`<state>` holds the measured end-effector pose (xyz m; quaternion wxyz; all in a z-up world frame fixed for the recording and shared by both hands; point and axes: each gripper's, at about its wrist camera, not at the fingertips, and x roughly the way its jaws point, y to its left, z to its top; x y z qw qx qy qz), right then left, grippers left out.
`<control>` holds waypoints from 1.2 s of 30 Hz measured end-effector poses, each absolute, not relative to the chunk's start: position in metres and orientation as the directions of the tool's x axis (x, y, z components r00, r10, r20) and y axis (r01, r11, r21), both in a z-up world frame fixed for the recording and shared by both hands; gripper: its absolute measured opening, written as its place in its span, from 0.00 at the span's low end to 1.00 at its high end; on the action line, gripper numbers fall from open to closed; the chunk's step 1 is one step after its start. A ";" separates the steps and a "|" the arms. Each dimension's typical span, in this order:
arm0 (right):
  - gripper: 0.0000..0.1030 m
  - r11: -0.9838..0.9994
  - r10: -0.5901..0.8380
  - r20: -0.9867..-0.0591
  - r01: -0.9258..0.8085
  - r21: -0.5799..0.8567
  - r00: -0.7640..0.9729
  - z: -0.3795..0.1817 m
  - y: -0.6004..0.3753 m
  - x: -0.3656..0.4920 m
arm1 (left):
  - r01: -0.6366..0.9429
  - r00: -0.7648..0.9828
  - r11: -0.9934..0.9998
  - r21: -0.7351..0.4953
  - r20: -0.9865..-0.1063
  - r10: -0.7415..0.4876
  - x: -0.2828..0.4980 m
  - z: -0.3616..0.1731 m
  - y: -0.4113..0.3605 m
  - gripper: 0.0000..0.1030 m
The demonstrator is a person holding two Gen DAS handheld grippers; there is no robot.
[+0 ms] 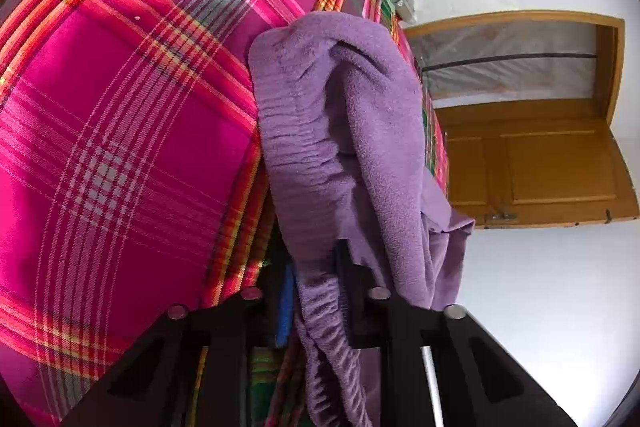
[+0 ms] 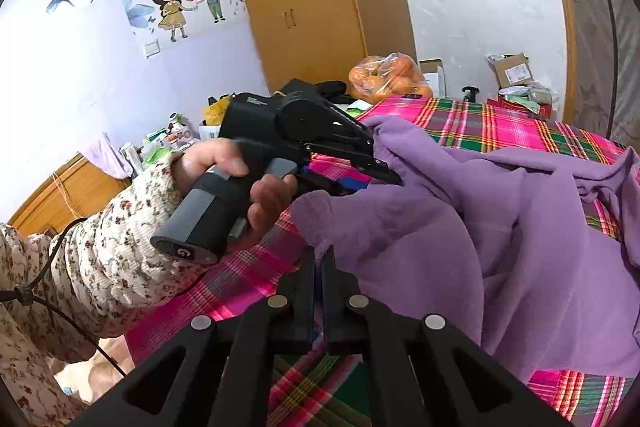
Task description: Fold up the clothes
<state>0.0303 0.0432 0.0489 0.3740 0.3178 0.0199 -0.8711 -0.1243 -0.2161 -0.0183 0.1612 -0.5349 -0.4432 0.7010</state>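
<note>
gripping purple garment, label perhaps unreadable

Bright even daylight, sharp focus, strong fisheye edge warping.

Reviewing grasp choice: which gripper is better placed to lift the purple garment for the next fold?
Probably left. The left gripper is shut on the purple garment at its ribbed hem. The right gripper is shut too, only at an edge over the plaid sheet.

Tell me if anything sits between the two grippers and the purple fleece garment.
Nothing visible does. The left gripper has its jaws closed on the purple fleece garment's gathered edge, and the right gripper pinches a fold on the pink plaid bedsheet.
</note>
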 end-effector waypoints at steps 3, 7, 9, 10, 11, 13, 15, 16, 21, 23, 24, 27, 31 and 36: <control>0.03 -0.712 -0.643 -0.571 0.673 0.201 -0.509 0.049 0.037 0.033 | 0.227 -0.400 -0.572 -0.788 -0.611 0.683 -0.120 -0.010 -0.224 0.10; 0.03 -0.680 -0.665 -0.576 0.704 0.203 -0.476 0.049 0.020 0.041 | 0.212 -0.423 -0.590 -0.779 -0.617 0.663 -0.111 -0.001 -0.237 0.09; 0.02 -0.661 -0.678 -0.576 0.721 0.207 -0.456 0.049 0.012 0.045 | 0.205 -0.434 -0.598 -0.775 -0.620 0.654 -0.107 0.003 -0.244 0.09; 0.02 -0.652 -0.684 -0.576 0.729 0.209 -0.447 0.049 0.008 0.047 | 0.203 -0.439 -0.603 -0.771 -0.622 0.648 -0.104 0.005 -0.247 0.09; 0.02 -0.642 -0.690 -0.575 0.738 0.208 -0.439 0.049 0.004 0.049 | 0.202 -0.442 -0.608 -0.768 -0.625 0.643 -0.102 0.005 -0.251 0.09; 0.02 -0.620 -0.705 -0.577 0.753 0.219 -0.413 0.048 -0.006 0.052 | 0.202 -0.448 -0.616 -0.761 -0.631 0.633 -0.100 0.006 -0.264 0.09; 0.02 -0.605 -0.715 -0.582 0.760 0.238 -0.387 0.046 -0.013 0.054 | 0.206 -0.460 -0.628 -0.751 -0.640 0.615 -0.098 0.007 -0.282 0.09; 0.02 -0.597 -0.719 -0.590 0.762 0.252 -0.368 0.043 -0.018 0.055 | 0.207 -0.465 -0.633 -0.746 -0.644 0.607 -0.094 0.006 -0.289 0.06; 0.02 -0.579 -0.718 -0.616 0.769 0.269 -0.325 0.032 -0.035 0.057 | 0.222 -0.487 -0.661 -0.717 -0.669 0.562 -0.084 0.007 -0.318 0.05; 0.02 -0.575 -0.715 -0.627 0.770 0.276 -0.309 0.028 -0.042 0.057 | 0.229 -0.494 -0.659 -0.717 -0.669 0.556 -0.082 0.006 -0.323 0.03; 0.02 -0.572 -0.715 -0.630 0.770 0.281 -0.302 0.026 -0.046 0.056 | 0.228 -0.494 -0.655 -0.720 -0.665 0.560 -0.082 0.005 -0.324 0.03; 0.02 -0.569 -0.705 -0.648 0.775 0.274 -0.288 0.021 -0.053 0.054 | 0.222 -0.478 -0.649 -0.728 -0.661 0.579 -0.081 0.001 -0.324 0.03; 0.02 -0.578 -0.698 -0.661 0.763 0.289 -0.277 0.017 -0.049 0.050 | 0.218 -0.419 -0.640 -0.736 -0.663 0.620 -0.088 -0.009 -0.310 0.06; 0.02 -0.574 -0.718 -0.638 0.755 0.318 -0.277 0.020 -0.041 0.050 | 0.200 -0.355 -0.625 -0.755 -0.650 0.672 -0.088 -0.019 -0.298 0.27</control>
